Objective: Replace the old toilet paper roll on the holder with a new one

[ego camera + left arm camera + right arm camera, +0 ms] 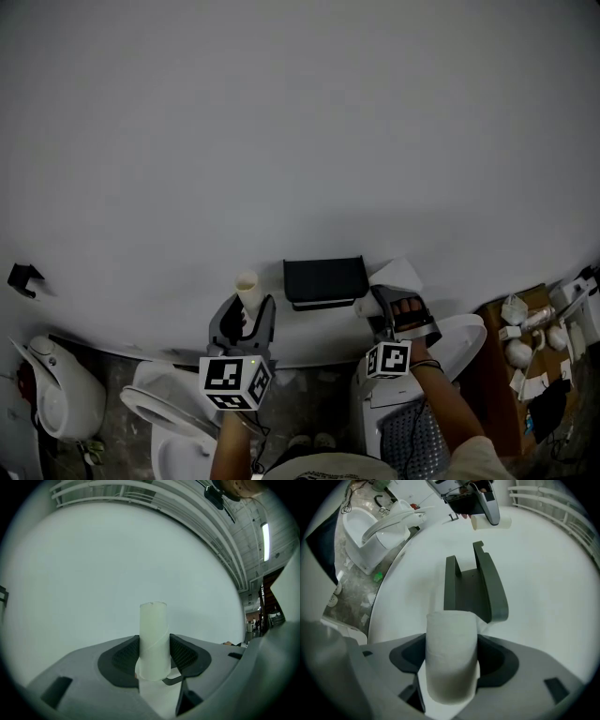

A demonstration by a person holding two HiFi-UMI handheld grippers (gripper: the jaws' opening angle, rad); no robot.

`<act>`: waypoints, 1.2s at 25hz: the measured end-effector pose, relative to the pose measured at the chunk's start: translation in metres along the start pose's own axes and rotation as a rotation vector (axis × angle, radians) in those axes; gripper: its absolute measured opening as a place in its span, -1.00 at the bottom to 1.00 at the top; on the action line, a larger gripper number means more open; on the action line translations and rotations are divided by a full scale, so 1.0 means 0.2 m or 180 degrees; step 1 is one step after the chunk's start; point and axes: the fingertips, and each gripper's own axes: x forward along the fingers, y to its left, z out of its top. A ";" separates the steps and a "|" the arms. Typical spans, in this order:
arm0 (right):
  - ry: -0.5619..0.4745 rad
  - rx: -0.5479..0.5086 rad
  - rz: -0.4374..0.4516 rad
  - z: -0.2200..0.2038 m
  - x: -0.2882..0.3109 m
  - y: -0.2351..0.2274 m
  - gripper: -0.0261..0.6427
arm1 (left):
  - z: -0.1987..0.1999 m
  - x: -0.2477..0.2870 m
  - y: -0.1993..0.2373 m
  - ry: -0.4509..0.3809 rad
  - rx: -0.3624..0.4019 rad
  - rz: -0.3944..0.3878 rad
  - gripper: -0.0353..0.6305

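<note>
Against the white wall (300, 141), just right of the dark holder (323, 279), the new toilet paper roll (394, 277) is clamped in the right gripper (396, 298). In the right gripper view both pads press its sides. The new toilet paper roll is white, plump and soft-looking, with a faintly textured wrap, and its rounded end reaches toward the holder's two grey arms (whether it touches them I cannot tell). The holder itself is a flat, dark bracket fixed to the wall, its top like a small shelf.

Left of the holder and apart from it, the left gripper (248, 314) is closed on the old tube (247, 289). This is a bare, pale cream cardboard core with a spiral seam running round it. It stands upright between the ribbed black pads and rises well above them.

Each gripper carries a marker cube (234, 380) showing black-and-white square patterns, which are blocks rather than letters. A white toilet (169, 412) stands on the floor below the left hand.
</note>
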 end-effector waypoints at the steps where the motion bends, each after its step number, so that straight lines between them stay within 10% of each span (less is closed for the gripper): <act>1: -0.0022 0.0005 0.0003 0.02 0.00 0.00 0.00 | 0.00 -0.01 0.01 0.0004 -0.0002 0.0017 -0.29; 30: -0.0149 -0.0167 -0.0339 0.43 0.07 0.06 0.00 | -0.02 -0.38 0.28 0.0052 -0.0010 0.0470 -0.29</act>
